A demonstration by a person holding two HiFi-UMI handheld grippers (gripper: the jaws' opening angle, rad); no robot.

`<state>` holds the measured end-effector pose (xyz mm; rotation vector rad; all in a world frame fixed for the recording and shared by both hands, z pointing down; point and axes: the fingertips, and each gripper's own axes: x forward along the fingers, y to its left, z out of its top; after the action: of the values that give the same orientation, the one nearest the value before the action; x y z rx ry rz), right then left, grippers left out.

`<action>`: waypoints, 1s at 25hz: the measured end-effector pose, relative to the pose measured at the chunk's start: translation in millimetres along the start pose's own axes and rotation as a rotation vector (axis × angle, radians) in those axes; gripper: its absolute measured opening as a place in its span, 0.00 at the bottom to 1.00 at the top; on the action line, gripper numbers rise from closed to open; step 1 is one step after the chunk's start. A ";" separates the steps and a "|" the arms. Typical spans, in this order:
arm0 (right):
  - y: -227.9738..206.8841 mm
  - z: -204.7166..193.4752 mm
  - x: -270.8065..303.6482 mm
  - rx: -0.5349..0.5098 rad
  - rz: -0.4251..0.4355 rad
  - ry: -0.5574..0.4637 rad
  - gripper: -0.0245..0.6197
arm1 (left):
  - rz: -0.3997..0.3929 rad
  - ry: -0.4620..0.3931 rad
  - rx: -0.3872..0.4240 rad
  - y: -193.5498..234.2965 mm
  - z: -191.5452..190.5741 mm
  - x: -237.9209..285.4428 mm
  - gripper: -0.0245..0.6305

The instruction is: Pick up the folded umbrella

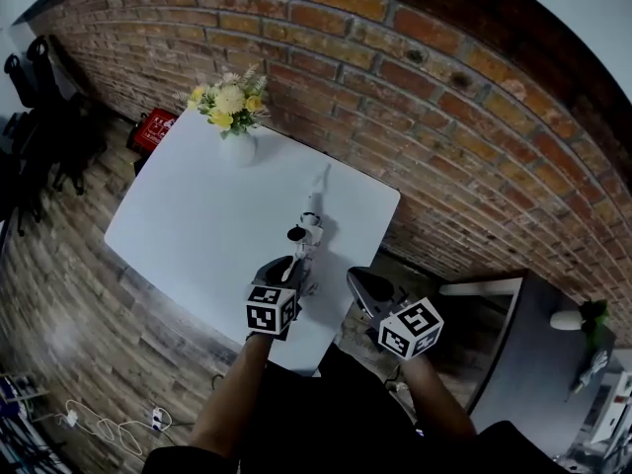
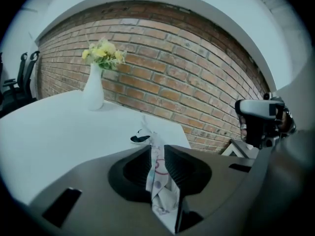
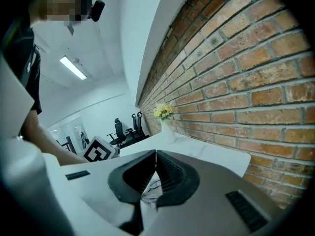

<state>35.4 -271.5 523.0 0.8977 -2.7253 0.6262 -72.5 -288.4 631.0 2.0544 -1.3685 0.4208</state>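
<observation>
The brick wall (image 1: 425,97) runs behind the far long edge of the surface (image 1: 188,225). The wood-plank floor (image 1: 69,294) lies to the left, with dark chairs (image 1: 39,117) at its far end and a red box (image 1: 155,128) by the far corner of the surface. The surface is white and rectangular. A white vase (image 1: 237,147) of yellow and white flowers (image 1: 229,99) stands upright at its far corner, well apart from both tools.

The umbrella (image 1: 310,215) lies on the surface near the right edge, its length running from the near edge toward the wall. A black part (image 1: 296,233) sits partway along it.

We see the left tool (image 1: 292,270) at the near end of the umbrella. In the left gripper view, its jaws stand a narrow gap apart and the patterned umbrella cloth (image 2: 158,181) fills that gap, both pads against it. The left tool (image 2: 156,149) thus grips the umbrella.

The right tool (image 1: 357,279) hangs off the near right corner of the surface, just beside the left tool. In the right gripper view, its jaw tips (image 3: 156,154) meet, so it is closed. A patterned patch (image 3: 150,191) shows through the gap below the tips; we cannot tell what it is.
</observation>
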 end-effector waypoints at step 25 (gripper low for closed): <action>-12.0 -37.1 -45.2 0.082 -0.161 0.045 0.07 | 0.009 0.218 0.006 4.1 -35.9 91.1 0.59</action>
<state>80.7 -240.0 545.6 1.0952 -2.5722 0.7210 -36.1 -330.6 711.6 1.9441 -1.2468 0.6336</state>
